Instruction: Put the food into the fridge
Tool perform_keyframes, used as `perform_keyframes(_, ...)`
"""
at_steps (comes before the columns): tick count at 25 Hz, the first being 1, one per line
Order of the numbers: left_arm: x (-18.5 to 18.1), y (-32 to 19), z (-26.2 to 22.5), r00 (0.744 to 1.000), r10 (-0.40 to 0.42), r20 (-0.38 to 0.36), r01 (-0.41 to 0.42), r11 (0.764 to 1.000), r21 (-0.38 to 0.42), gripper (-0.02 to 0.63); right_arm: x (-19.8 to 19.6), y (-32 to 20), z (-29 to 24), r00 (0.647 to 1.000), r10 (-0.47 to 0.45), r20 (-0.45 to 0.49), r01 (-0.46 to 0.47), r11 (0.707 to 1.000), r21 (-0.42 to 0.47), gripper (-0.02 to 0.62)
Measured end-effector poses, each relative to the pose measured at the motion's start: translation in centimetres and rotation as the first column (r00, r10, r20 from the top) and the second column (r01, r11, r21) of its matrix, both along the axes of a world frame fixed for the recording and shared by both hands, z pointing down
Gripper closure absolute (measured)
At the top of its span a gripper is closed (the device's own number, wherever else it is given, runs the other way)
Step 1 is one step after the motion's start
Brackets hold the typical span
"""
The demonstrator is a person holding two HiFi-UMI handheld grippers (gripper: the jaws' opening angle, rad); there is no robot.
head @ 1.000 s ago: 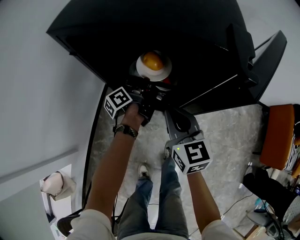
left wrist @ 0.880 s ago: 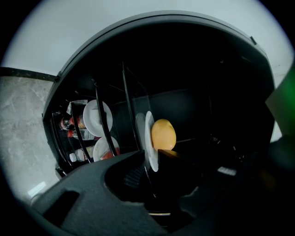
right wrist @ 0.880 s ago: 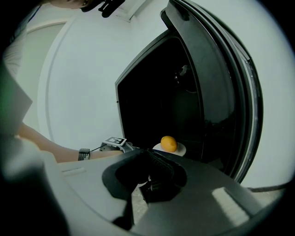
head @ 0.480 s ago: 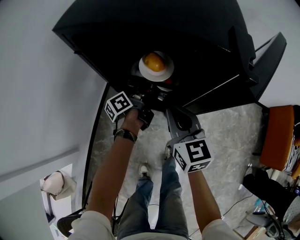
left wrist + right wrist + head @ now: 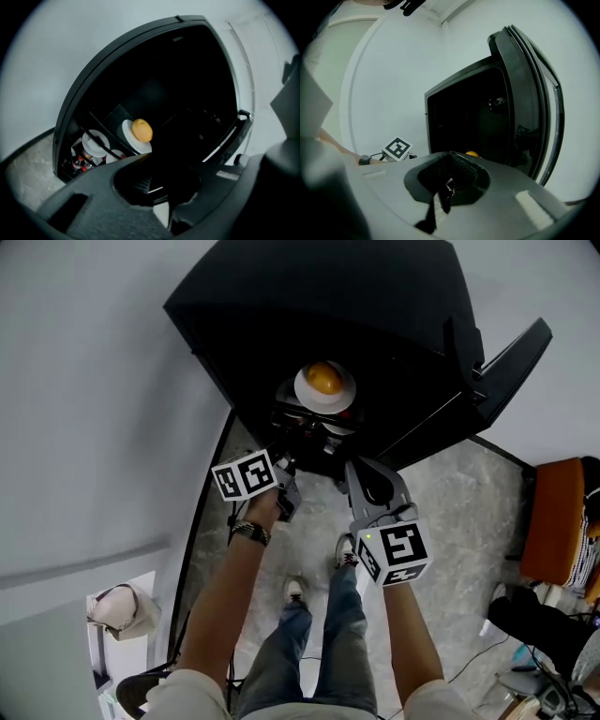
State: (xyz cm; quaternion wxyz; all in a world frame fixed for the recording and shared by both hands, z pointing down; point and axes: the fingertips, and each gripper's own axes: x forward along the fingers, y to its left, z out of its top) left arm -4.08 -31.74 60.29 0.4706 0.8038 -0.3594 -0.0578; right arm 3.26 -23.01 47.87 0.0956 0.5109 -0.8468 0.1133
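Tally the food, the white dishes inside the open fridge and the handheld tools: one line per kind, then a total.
orange food: 1
white dishes: 3, the last only partly seen
tools (left tool, right tool): 2
Total: 6

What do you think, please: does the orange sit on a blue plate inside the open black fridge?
Not quite: the head view shows that the plate is white, not blue. The orange does sit on it inside the open black fridge.
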Motion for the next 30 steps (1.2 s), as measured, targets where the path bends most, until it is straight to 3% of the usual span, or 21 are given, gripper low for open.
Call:
perform_keyframes(4, 0.1, 1.8, -2.7, 0.977, 0.106, 0.184, -0.132, 0.982, 0.135, 0.607, -0.4, 0.8, -2.2, 1.0, -0.01, -0.008, 0.01, 1.0, 0.027, 0.591)
perform_keyframes(6, 0.2, 2.8, -4.6, 0.948, 0.134, 0.288, -0.201, 0.955, 0.218, 0.607, -0.6, 1.2, -3.4, 1.0, -0.016, -0.015, 0.017, 0.999, 0.037, 0.59)
perform_keyframes(8, 0.4, 4.0, -7.1, 0.928, 0.142, 0.345, -0.254, 0.918, 0.304, 0.607, -0.7, 1.8, -4.5, 1.0, -0.02, -0.012, 0.021, 0.999, 0.037, 0.591)
perform_keyframes(12, 1.2, 6.8, -12.1, 0.905, 0.13, 0.406, -0.315, 0.845, 0.431, 0.606, -0.3, 3.2, -7.0, 1.0, -0.012, 0.006, 0.012, 0.999, 0.04, 0.59)
perform_keyframes(18, 2.1, 10.1, -17.6, 0.859, 0.115, 0.5, -0.4, 0.759, 0.514, 0.603, -0.1, 5.3, -11.1, 1.0, -0.016, -0.022, 0.017, 0.997, 0.069, 0.59)
perform_keyframes(30, 1.1, 15.9, -29.4, 0.828, 0.022, 0.561, -0.45, 0.624, 0.639, 0.603, 0.2, 10.6, -19.5, 0.997, -0.018, -0.077, 0.03, 0.987, 0.159, 0.591)
